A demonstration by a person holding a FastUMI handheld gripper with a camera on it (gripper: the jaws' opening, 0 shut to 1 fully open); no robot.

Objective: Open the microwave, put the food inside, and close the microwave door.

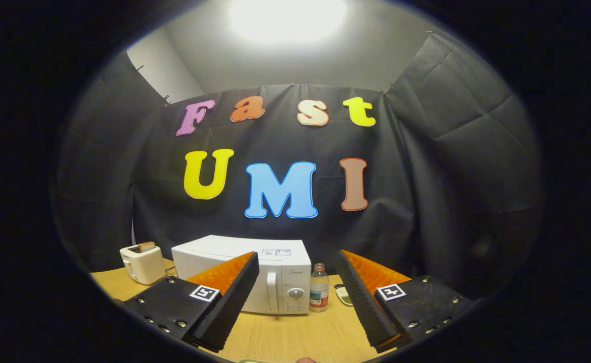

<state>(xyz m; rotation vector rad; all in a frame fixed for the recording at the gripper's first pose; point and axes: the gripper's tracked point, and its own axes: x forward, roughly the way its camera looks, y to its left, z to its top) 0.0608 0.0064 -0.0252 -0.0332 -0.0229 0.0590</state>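
A white microwave point(275, 272) stands on the wooden table point(295, 335), beyond my fingers and partly behind the left one. Its door is shut, with a vertical handle point(272, 292) and a round knob point(295, 293) on the right side of its front. My gripper point(298, 259) is open, held well back from the microwave with nothing between the fingers. A small pale object with a green patch point(344, 295) lies on the table right of the microwave, half hidden by my right finger; I cannot tell what it is.
A plastic bottle with a red and green label point(318, 288) stands just right of the microwave. A cream toaster point(142, 263) with something in its slot sits to the left of it. Bare table lies between me and the microwave.
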